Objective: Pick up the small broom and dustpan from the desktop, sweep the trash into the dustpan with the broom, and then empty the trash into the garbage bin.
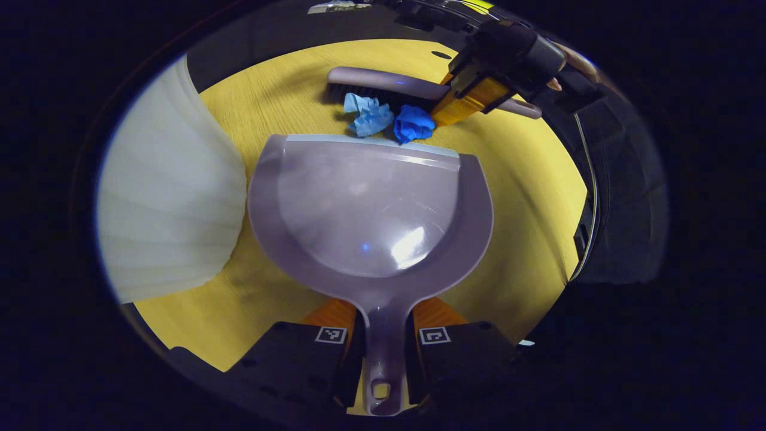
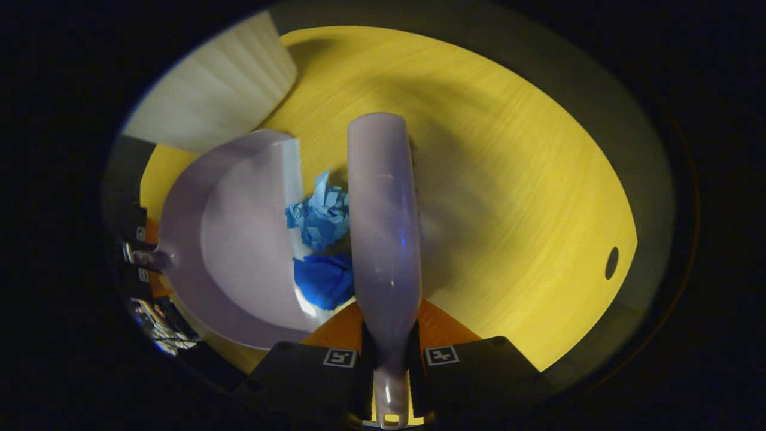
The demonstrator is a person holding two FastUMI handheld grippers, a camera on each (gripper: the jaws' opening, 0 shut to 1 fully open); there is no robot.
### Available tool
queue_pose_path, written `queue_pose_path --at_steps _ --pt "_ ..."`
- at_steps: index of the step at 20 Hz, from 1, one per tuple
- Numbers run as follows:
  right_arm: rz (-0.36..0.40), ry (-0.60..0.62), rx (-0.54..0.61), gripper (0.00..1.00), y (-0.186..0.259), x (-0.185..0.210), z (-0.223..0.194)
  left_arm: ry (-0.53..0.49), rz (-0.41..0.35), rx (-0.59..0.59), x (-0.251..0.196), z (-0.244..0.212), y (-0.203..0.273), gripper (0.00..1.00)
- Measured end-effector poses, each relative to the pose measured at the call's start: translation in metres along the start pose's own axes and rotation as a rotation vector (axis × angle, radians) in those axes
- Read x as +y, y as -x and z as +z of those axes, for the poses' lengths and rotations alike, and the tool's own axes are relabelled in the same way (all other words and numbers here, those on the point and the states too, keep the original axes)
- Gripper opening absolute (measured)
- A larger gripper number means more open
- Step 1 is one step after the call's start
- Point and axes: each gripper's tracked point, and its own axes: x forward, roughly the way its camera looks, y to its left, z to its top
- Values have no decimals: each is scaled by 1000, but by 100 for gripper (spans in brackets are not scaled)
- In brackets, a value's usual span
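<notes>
Left gripper view: the left gripper [image 1: 383,350] points forward over the yellow desktop [image 1: 526,179], both fingers pressed on the handle of the dustpan [image 1: 371,206].
Dustpan: it lies flat on the desktop, its open lip facing away from the left gripper, toward the trash.
Trash: a pale blue paper wad [image 1: 368,115] and a darker blue wad [image 1: 413,124] sit side by side just beyond the lip, between dustpan and broom [image 1: 383,84].
Right gripper [image 1: 473,99]: it reaches in from the far right, angled down, fingers clamped on the broom handle; a hand [image 1: 577,63] holds it from behind.
Right gripper view: the broom's back runs straight ahead, the wads lying between it and the dustpan lip.
Garbage bin [image 1: 167,191]: white and ribbed, it stands just left of the dustpan.
</notes>
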Motion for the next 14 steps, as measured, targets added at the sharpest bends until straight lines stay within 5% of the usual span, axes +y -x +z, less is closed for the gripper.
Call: queue_pose_path --at_steps 4,12,14 --pt "179 -20 16 28 0 28 -32 8 -13 -19 0 -2 -3 28" --pt "131 -232 -119 28 39 -12 -23 100 -107 -146 -28 7 5 28" --pt "147 -294 -125 28 58 -25 -32 57 -75 -138 -36 0 19 28"
